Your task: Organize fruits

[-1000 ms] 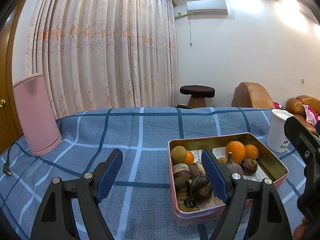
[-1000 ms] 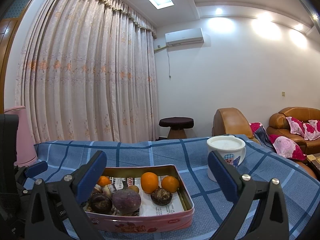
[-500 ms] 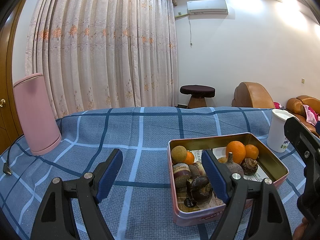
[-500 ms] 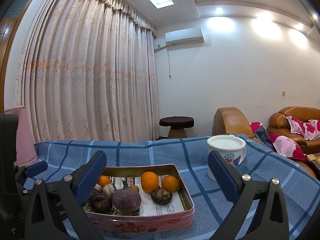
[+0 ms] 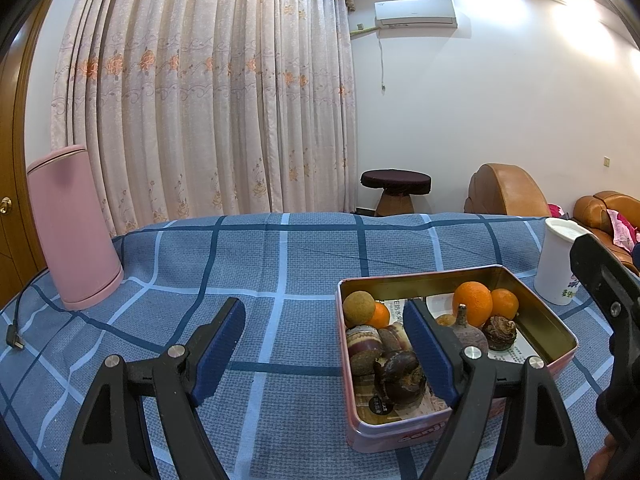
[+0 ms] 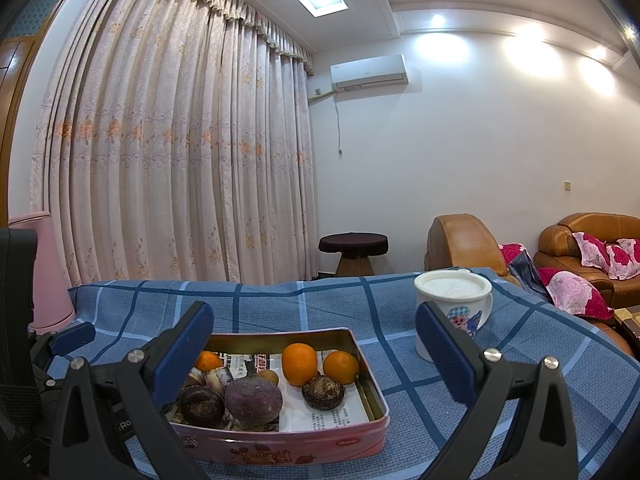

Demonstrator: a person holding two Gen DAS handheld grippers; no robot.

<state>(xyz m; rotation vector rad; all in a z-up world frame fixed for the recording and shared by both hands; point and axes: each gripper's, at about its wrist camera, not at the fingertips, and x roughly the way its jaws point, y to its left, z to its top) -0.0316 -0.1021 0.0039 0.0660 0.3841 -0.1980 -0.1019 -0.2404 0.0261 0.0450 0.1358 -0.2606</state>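
A pink tin box point(image 5: 560, 330) point(image 6: 376, 394) sits on the blue checked tablecloth and holds several fruits: oranges point(image 5: 472, 304) point(image 6: 299, 364), a purple round fruit point(image 6: 253, 400), dark brown fruits point(image 5: 400, 376) point(image 6: 322, 392) and a tan round fruit point(image 5: 359, 307). My left gripper point(image 5: 324, 346) is open and empty, low over the cloth, its right finger in front of the box's left half. My right gripper point(image 6: 314, 356) is open and empty, held in front of the box.
A white lidded mug point(image 6: 452, 314) point(image 5: 560, 264) stands right of the box. A pink cylindrical appliance point(image 5: 72, 228) point(image 6: 44, 272) with a cable stands at the table's left. Curtains, a stool and brown sofas are beyond the table's far edge.
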